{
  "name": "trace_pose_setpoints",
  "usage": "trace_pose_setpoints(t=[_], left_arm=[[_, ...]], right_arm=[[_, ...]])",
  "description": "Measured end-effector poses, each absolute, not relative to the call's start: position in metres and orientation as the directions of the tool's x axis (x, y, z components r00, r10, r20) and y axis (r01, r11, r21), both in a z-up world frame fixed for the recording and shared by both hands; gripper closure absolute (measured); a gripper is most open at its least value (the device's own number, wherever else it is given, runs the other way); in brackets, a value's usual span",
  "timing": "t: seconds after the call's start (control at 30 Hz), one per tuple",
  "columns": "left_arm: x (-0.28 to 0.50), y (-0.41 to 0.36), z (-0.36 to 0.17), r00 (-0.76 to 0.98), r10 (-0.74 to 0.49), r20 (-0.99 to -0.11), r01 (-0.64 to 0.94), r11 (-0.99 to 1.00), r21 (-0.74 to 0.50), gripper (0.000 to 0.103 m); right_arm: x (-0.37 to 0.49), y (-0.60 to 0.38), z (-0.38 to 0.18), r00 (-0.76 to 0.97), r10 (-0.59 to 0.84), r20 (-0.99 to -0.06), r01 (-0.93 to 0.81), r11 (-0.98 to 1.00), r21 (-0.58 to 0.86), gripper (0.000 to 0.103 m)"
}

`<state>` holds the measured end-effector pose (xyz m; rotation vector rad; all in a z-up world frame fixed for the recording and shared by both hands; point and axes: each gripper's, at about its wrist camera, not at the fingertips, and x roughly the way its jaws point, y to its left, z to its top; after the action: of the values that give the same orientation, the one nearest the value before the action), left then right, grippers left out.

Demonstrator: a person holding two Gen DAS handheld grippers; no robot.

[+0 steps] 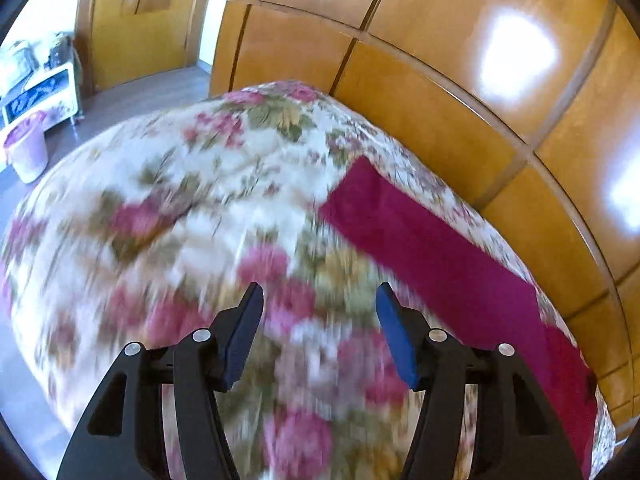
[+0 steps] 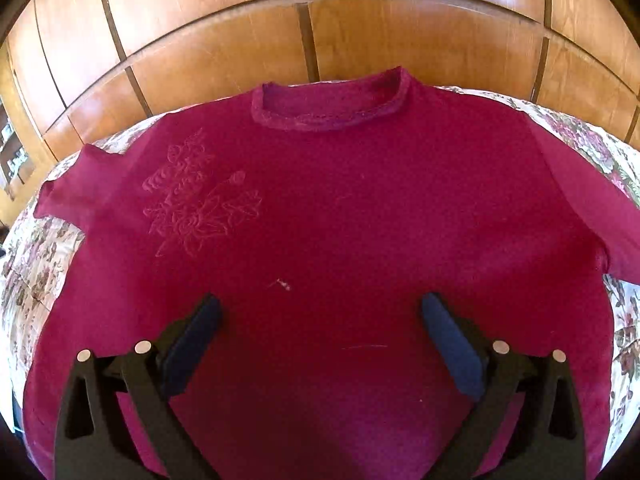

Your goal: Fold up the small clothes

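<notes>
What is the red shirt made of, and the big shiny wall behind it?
The red shirt looks like soft knitted cotton: matte, lying limp, with a ribbed collar and stitched hems. It could be a blend. The wall panels look like wood with a glossy varnish: you can see grain lines, and bright window light reflects off them. They may be veneer rather than solid wood.

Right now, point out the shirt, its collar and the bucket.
shirt (image 2: 340, 220), right wrist view, middle of the chest.
collar (image 2: 332, 120), right wrist view, front band.
bucket (image 1: 26, 150), left wrist view, side wall.
</notes>
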<state>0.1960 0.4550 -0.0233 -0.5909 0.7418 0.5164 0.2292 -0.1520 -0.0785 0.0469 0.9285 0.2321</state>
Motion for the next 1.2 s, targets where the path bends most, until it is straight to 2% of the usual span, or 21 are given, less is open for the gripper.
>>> trace_pose_setpoints(t=[0.33,0.37,0.4,0.43,0.47,0.53,0.7,0.83,1.0,1.1,1.2], left_arm=[[0.278,0.499,-0.061,0.526,0.28,-0.803,-0.667,0.721,-0.186,0.045],[0.283,0.5,-0.064,0.517,0.285,-0.807,-0.672,0.719,-0.177,0.052],[0.284,0.5,-0.066,0.52,0.288,-0.804,-0.669,0.722,-0.174,0.063],[0.286,0.499,-0.067,0.537,0.27,-0.799,-0.651,0.735,-0.189,0.085],[0.288,0.496,-0.068,0.55,0.243,-0.799,-0.626,0.754,-0.202,0.09],[0.285,0.485,-0.062,0.55,0.278,-0.787,-0.609,0.779,-0.151,0.095],[0.234,0.482,-0.033,0.619,0.299,-0.726,-0.636,0.734,-0.24,0.096],[0.189,0.482,-0.027,0.609,0.316,-0.728,-0.672,0.693,-0.261,0.097],[0.181,0.474,-0.072,0.462,0.327,-0.825,-0.706,0.698,-0.119,0.097],[0.182,0.469,-0.073,0.451,0.358,-0.818,-0.724,0.683,-0.1,0.095],[0.177,0.461,-0.059,0.427,0.394,-0.814,-0.758,0.647,-0.085,0.084]], right_arm=[[0.228,-0.152,-0.081,0.583,0.186,-0.791,-0.176,0.979,0.101,0.002],[0.228,-0.152,-0.081,0.584,0.182,-0.791,-0.176,0.98,0.095,0.002],[0.228,-0.151,-0.082,0.585,0.179,-0.791,-0.176,0.98,0.092,0.002],[0.228,-0.151,-0.082,0.586,0.178,-0.791,-0.176,0.98,0.09,0.002],[0.228,-0.151,-0.082,0.586,0.178,-0.79,-0.175,0.98,0.09,0.002],[0.228,-0.15,-0.082,0.587,0.18,-0.789,-0.176,0.98,0.093,0.002],[0.227,-0.151,-0.082,0.588,0.182,-0.789,-0.176,0.98,0.094,0.002],[0.226,-0.152,-0.082,0.588,0.184,-0.788,-0.177,0.98,0.097,0.002],[0.226,-0.153,-0.082,0.588,0.186,-0.787,-0.178,0.979,0.098,0.002],[0.226,-0.153,-0.082,0.588,0.186,-0.787,-0.178,0.979,0.098,0.002],[0.226,-0.153,-0.082,0.588,0.186,-0.787,-0.179,0.979,0.098,0.002]])
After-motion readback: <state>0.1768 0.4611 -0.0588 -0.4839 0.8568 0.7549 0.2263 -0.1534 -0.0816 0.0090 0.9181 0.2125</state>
